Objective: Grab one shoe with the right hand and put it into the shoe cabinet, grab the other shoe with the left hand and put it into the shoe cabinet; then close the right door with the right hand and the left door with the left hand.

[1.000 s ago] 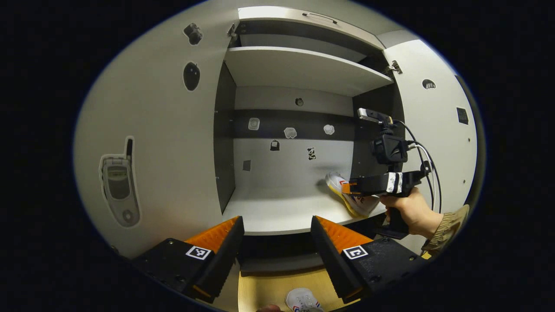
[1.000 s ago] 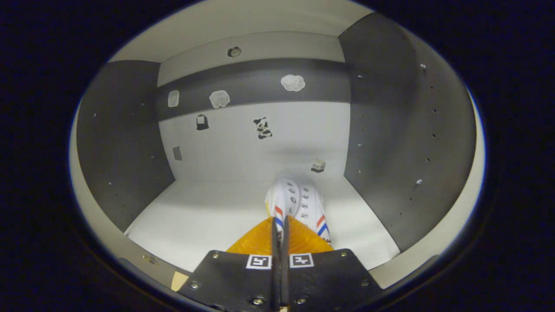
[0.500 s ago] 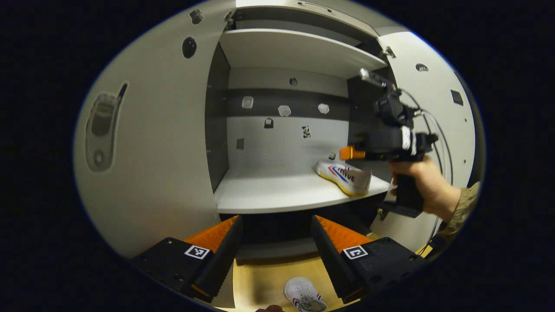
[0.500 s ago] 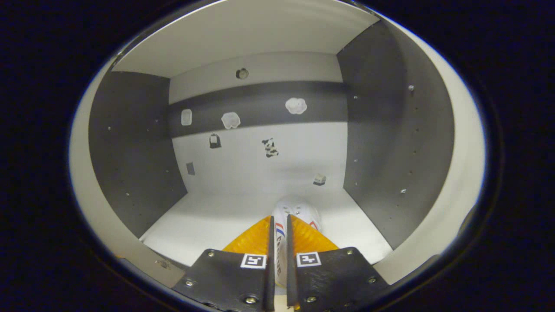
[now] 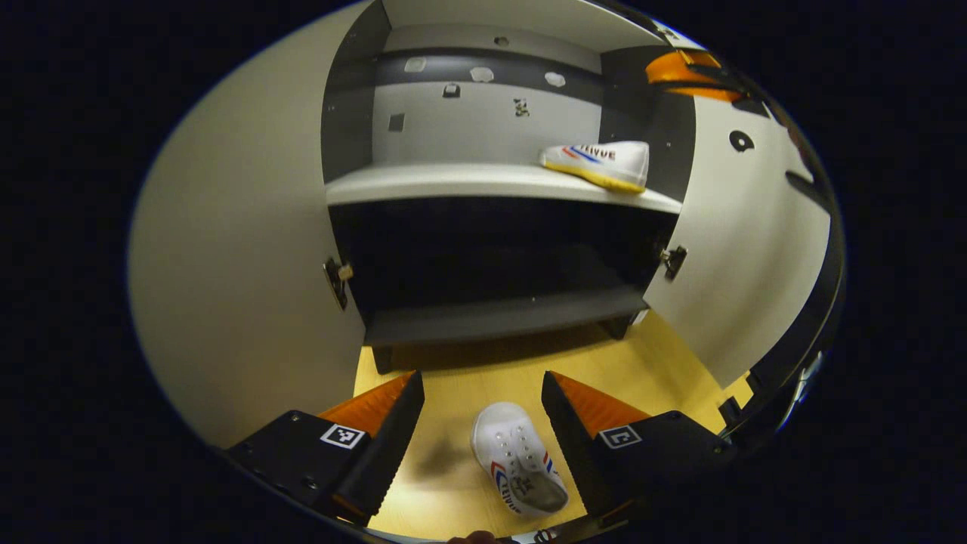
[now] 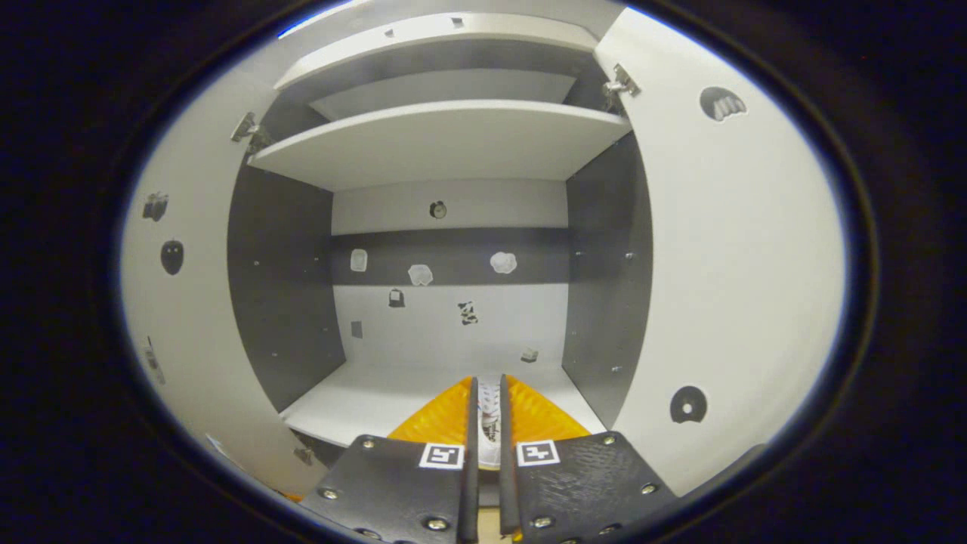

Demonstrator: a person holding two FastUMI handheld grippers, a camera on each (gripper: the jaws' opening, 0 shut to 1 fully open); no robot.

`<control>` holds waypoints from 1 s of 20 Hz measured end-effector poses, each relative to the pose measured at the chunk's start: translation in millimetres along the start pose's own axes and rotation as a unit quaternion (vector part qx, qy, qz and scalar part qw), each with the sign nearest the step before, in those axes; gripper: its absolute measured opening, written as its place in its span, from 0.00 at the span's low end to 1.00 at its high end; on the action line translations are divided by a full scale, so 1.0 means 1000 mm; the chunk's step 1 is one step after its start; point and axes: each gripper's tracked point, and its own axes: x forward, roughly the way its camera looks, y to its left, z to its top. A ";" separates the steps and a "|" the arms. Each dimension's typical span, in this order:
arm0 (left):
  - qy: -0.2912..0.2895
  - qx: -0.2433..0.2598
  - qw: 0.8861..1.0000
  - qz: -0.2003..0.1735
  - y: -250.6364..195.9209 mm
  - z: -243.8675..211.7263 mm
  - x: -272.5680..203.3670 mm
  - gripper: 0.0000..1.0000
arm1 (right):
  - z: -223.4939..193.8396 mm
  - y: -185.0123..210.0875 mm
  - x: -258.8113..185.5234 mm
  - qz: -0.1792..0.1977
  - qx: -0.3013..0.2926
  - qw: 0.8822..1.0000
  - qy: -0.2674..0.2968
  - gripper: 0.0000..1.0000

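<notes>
One white shoe (image 5: 597, 162) with red and blue stripes lies on the right end of the cabinet's white shelf (image 5: 453, 183). The other shoe (image 5: 517, 468) lies on the wooden floor, toe toward the cabinet. My left gripper (image 5: 482, 381) is open above it, and the shoe shows between its fingers without touching them. My right gripper (image 6: 485, 381) is outside the cabinet, its jaws a narrow gap apart and holding nothing. Through that gap a strip of the shelved shoe (image 6: 489, 412) shows. The right gripper (image 5: 691, 72) also appears at the top right of the left gripper view, up beside the right door.
Both cabinet doors stand wide open: the left door (image 5: 242, 249) and the right door (image 5: 748, 249). A dark bottom compartment (image 5: 498, 264) sits under the white shelf. Another shelf (image 6: 438, 140) runs above. Yellow wooden floor (image 5: 468, 370) lies before the cabinet.
The right gripper let go of the shoe, left it on the shelf and drew back out of the cabinet. The left gripper tipped down toward the shoe on the floor.
</notes>
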 end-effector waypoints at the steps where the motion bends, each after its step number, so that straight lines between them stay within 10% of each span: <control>1: 0.015 0.000 1.000 -0.003 -0.001 -0.013 0.004 0.96 | 0.005 -0.001 -0.009 0.000 0.001 1.000 -0.007 0.11; 12: 0.170 -0.055 0.984 -0.029 -0.017 -0.135 0.039 0.97 | 0.025 -0.020 -0.057 -0.006 -0.003 0.999 -0.033 0.34; 20: 0.213 -0.076 0.974 -0.024 -0.018 -0.168 0.051 0.88 | 0.014 -0.021 -0.062 0.000 -0.021 1.000 -0.021 0.29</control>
